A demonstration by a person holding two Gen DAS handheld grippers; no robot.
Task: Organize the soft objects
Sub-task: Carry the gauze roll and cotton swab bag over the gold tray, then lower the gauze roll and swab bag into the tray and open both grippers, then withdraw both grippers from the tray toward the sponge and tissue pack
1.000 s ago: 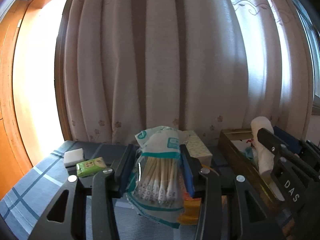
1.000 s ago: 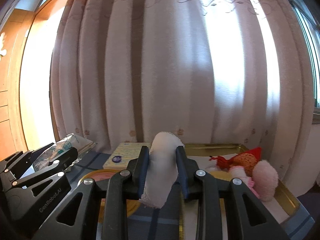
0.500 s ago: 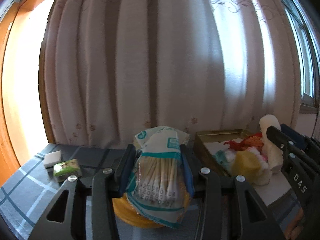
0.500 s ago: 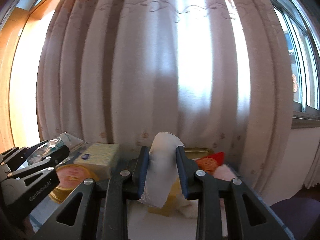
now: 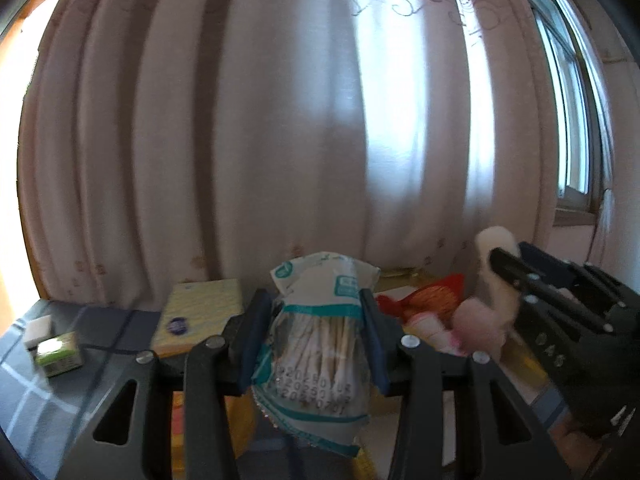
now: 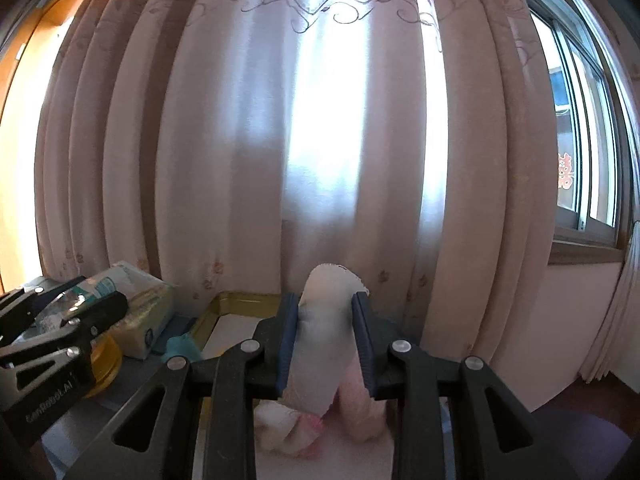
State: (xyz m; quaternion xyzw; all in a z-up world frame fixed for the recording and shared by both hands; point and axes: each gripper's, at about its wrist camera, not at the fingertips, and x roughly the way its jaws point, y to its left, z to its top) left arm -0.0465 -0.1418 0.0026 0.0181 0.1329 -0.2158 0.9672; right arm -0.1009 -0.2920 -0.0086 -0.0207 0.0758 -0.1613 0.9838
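Note:
My left gripper (image 5: 312, 336) is shut on a bag of cotton swabs (image 5: 316, 344) and holds it above the table. My right gripper (image 6: 326, 336) is shut on a white gauze roll (image 6: 320, 332), held over the gold tray (image 6: 236, 304). In the tray lie pink and white soft toys (image 6: 360, 412). The left wrist view shows the right gripper (image 5: 560, 320) at the right with the gauze roll (image 5: 494, 248), above a red-orange soft toy (image 5: 432, 300) and pink soft pieces (image 5: 476, 320).
A yellow tissue pack (image 5: 200, 312), a green packet (image 5: 58, 350) and a white block (image 5: 38, 326) lie on the grey checked cloth (image 5: 48, 392). A round yellow tin (image 6: 102, 364) sits under the left gripper. A curtain (image 6: 320, 140) hangs close behind. A window is at the right.
Both grippers have swung to the right with their loads. The right gripper now hangs over the tray's soft toys, and the tray has come nearer in both views.

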